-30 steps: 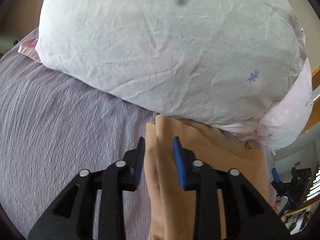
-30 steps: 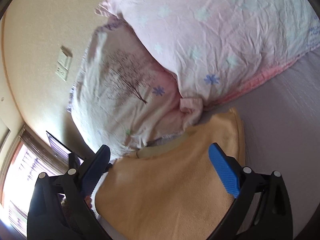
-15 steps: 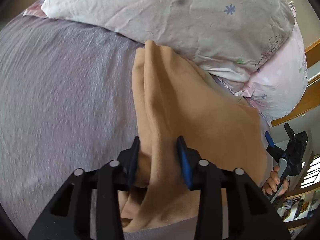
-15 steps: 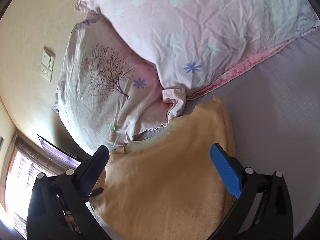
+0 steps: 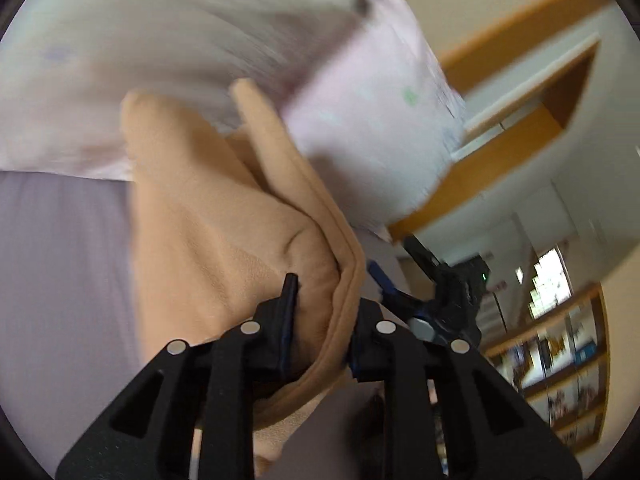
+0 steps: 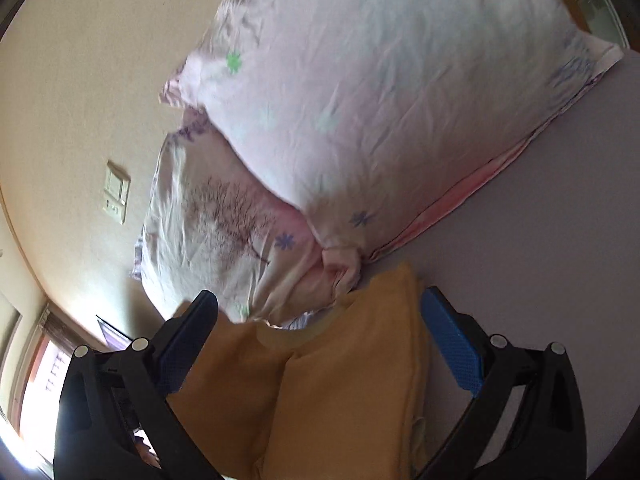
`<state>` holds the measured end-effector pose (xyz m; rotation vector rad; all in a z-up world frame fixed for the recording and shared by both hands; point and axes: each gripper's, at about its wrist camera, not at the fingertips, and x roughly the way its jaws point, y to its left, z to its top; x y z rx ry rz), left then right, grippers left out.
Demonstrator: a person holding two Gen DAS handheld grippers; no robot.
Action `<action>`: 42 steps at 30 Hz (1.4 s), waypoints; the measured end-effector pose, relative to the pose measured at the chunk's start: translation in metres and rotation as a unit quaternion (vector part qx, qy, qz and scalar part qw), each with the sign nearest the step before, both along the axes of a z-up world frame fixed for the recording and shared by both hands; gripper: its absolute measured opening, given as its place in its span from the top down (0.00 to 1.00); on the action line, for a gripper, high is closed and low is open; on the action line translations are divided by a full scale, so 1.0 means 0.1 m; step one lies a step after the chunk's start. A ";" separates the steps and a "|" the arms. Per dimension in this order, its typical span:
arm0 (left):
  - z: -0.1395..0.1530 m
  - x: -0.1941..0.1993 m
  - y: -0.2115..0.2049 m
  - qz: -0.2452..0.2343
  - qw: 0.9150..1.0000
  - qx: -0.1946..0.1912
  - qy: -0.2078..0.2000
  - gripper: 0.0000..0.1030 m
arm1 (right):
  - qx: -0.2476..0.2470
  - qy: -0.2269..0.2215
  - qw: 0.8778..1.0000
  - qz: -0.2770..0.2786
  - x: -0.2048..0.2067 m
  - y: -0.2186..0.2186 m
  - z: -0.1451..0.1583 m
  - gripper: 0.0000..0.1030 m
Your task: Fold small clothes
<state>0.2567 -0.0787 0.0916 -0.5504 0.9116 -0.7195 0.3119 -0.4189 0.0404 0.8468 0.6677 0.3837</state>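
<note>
The left gripper (image 5: 320,312) pinches a thick bunch of the tan cloth (image 5: 208,216), which hides its fingertips. The right gripper (image 6: 316,344) is spread wide over the cloth, touching nothing. The cloth lies folded on the purple bed (image 6: 560,216), its 12 o'clock edge against 2 blurry pillows (image 6: 360,100).

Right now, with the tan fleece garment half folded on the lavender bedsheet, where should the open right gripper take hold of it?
Probably the doubled folded edge of the tan fleece garment on the side nearest the lavender bedsheet, coming in from the bare sheet. The layers stack neatly there, while the floral pillows crowd the far end. The left gripper already pinches another fold; the right gripper straddles the cloth, jaws wide.
</note>
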 end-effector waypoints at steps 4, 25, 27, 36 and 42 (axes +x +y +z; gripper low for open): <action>-0.39 0.26 -0.93 -0.102 0.992 -0.046 0.054 0.78 | -0.006 0.016 1.000 -0.022 0.00 -0.21 -0.06 0.01; -0.95 -0.04 0.08 -0.007 0.994 0.062 0.089 0.34 | -0.053 0.176 0.972 0.149 0.23 0.32 -0.81 0.60; -0.99 -0.05 0.01 -0.006 0.995 0.066 0.079 0.45 | -0.058 0.157 0.974 0.153 0.24 0.38 -0.80 0.66; -0.45 -0.73 0.73 0.034 0.989 0.126 -0.066 0.63 | -0.046 0.044 0.966 0.250 0.06 1.05 -0.45 0.70; -0.49 -1.09 1.15 0.104 0.973 0.192 -0.070 0.58 | -0.077 0.046 0.977 0.196 -0.28 0.95 -0.11 0.52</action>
